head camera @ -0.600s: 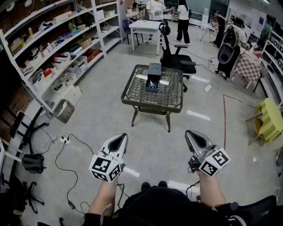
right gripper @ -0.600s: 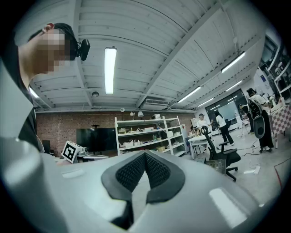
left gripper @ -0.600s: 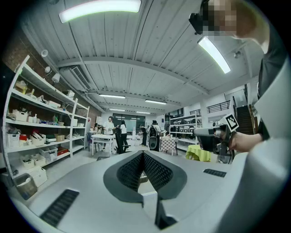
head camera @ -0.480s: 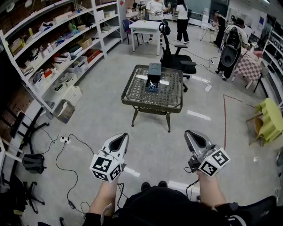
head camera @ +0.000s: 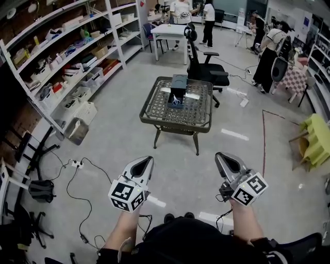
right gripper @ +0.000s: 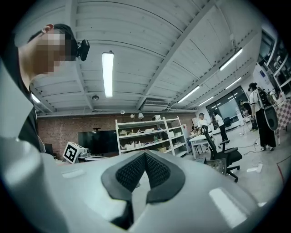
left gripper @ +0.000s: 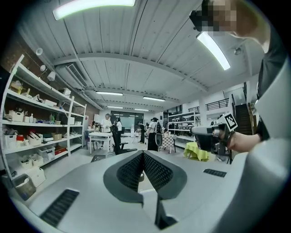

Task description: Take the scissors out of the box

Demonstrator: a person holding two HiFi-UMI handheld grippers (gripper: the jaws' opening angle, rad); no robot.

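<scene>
Head view steeply down; gripper views level, shelving [head camera: 67, 62] common.

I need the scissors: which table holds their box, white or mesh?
The dark mesh table, the nearer one; the box with the scissors stands on it. The white table is behind.

Seen from the head view, there are 2 grippers: the left gripper [head camera: 148, 159] at 7 o'clock and the right gripper [head camera: 219, 154] at 5 o'clock. At 12 o'clock stands 1 mesh table [head camera: 154, 111] bearing 1 box [head camera: 179, 82] and 1 pair of scissors [head camera: 176, 100]. Beyond it are 1 black office chair [head camera: 206, 72] and 1 white table [head camera: 170, 30]. There are 4 people [head camera: 181, 10] in the distance, 2 at 12 o'clock and 2 at 1 o'clock. At 10 o'clock runs 1 shelving unit [head camera: 62, 67]. At 3 o'clock is 1 yellow-green chair [head camera: 315, 139], and at 8 o'clock lies 1 power strip [head camera: 76, 164].
</scene>
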